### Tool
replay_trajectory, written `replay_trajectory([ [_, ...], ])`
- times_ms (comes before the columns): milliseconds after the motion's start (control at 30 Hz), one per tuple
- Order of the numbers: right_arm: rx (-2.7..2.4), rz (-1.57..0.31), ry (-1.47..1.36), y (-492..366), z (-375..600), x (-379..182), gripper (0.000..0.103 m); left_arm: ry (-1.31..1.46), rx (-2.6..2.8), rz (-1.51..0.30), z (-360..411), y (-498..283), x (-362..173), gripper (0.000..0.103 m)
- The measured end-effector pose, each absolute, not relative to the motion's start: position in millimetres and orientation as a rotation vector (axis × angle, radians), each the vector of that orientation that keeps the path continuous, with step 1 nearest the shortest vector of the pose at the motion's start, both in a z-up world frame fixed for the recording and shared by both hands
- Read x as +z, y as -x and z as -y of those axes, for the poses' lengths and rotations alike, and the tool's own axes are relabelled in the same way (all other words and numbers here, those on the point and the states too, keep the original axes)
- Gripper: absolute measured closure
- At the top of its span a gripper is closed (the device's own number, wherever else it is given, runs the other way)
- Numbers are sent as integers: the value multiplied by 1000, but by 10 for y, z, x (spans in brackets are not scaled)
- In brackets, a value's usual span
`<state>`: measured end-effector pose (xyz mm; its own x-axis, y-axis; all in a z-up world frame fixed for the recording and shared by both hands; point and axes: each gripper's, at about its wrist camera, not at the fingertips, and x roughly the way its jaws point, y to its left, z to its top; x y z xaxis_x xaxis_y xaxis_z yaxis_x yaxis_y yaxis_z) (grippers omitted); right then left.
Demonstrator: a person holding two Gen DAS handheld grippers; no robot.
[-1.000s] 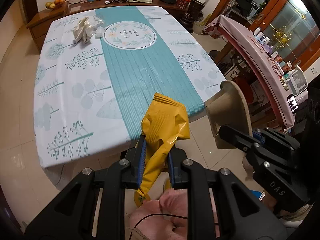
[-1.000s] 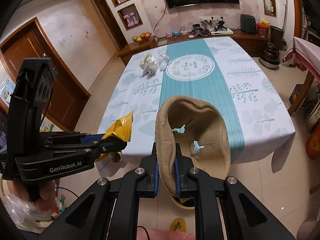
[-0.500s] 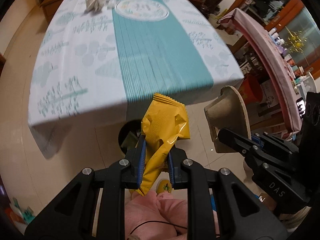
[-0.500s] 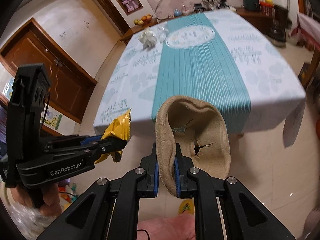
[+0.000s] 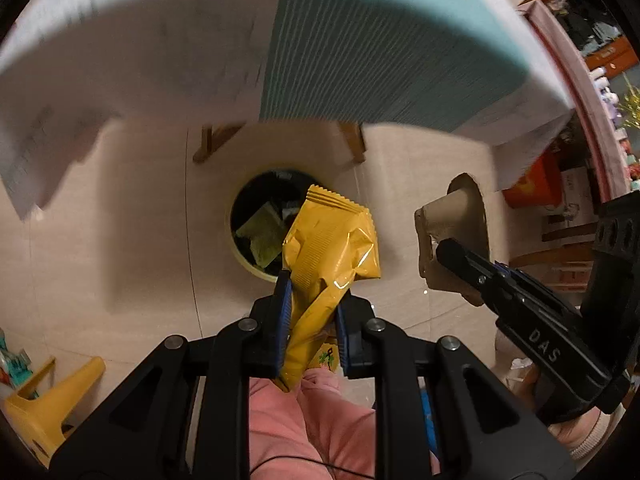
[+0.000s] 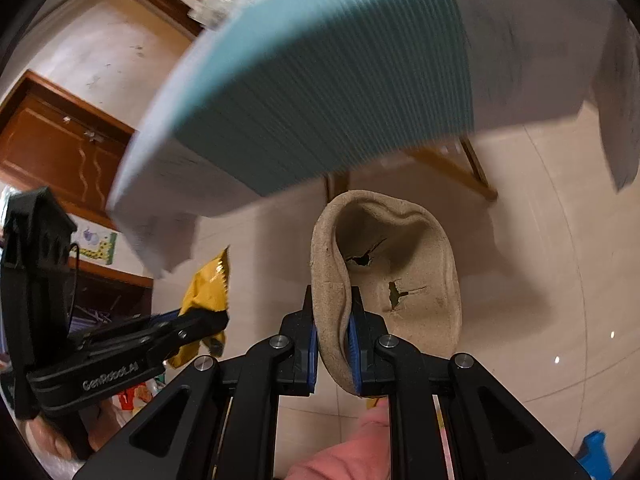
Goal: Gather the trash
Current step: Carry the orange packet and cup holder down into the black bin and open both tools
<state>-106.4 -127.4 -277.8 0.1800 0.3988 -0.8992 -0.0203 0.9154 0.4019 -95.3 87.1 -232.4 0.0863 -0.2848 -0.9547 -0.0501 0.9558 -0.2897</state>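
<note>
The left gripper [image 5: 310, 316] pinches a yellow wrapper [image 5: 330, 252] by its lower end, right above the bin [image 5: 240, 254] on the floor beside the bench [image 5: 372, 52]. The wrapper looks light, crinkly and slick, so a firm hold on a gathered end suits it. The right gripper [image 6: 334, 334] is clamped on the rim of a torn pulp bowl [image 6: 404, 268], which looks light, fairly stiff but crushable; the rim is a good hold.
</note>
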Motion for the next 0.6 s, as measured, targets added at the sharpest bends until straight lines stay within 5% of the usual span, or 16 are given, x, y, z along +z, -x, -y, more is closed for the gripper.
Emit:
replay_trajectory([
  [500,233,-1452,-432,924,1174,-4591,90,282,-131,-1537,-742,726,-3941,86],
  [600,223,-1470,-435,885,1129,-4777,73,270,-138,-1537,-708,652,-4100,81],
])
